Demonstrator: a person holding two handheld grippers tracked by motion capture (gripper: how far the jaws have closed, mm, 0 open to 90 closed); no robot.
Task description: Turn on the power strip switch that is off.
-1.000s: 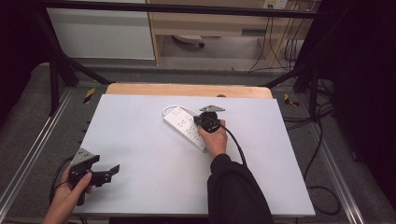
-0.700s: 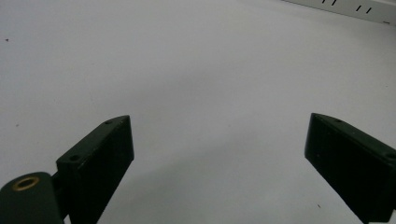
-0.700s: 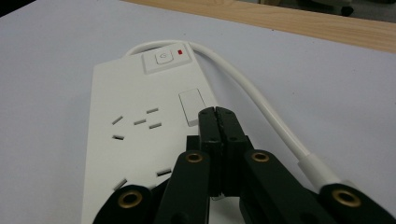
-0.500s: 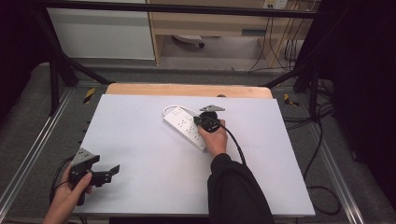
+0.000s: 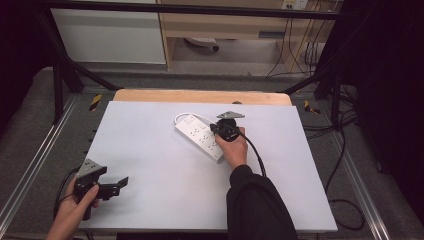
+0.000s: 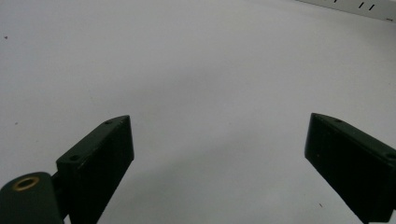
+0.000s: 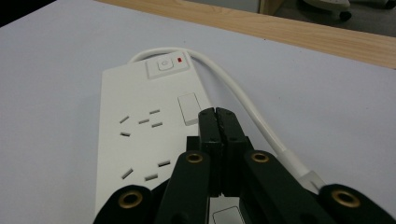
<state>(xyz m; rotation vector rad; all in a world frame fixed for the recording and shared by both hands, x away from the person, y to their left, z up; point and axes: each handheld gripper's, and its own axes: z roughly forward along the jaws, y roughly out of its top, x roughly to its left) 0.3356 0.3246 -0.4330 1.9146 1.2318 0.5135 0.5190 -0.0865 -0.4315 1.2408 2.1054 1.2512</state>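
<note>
A white power strip (image 5: 199,138) is lying flat near the middle of the white table top (image 5: 150,200), set at a slant, with its power button and small red light (image 7: 180,59) at the far end. Its white cable (image 7: 243,105) is curving out from that end and running back along the strip's right side. The right gripper (image 7: 215,112) is being held over the strip, its jaws pressed together with nothing between them, the tips hanging just above the strip's surface beside a small white rectangular cover (image 7: 189,108); whether they are touching it cannot be told. In the high view this gripper (image 5: 214,128) is being gripped by the person's right hand (image 5: 234,149). Well apart, at the near left corner of the table, the left gripper (image 5: 123,181) is being held with its jaws spread wide over bare table. A wooden edge (image 5: 200,96) is showing beyond the white top.
</note>
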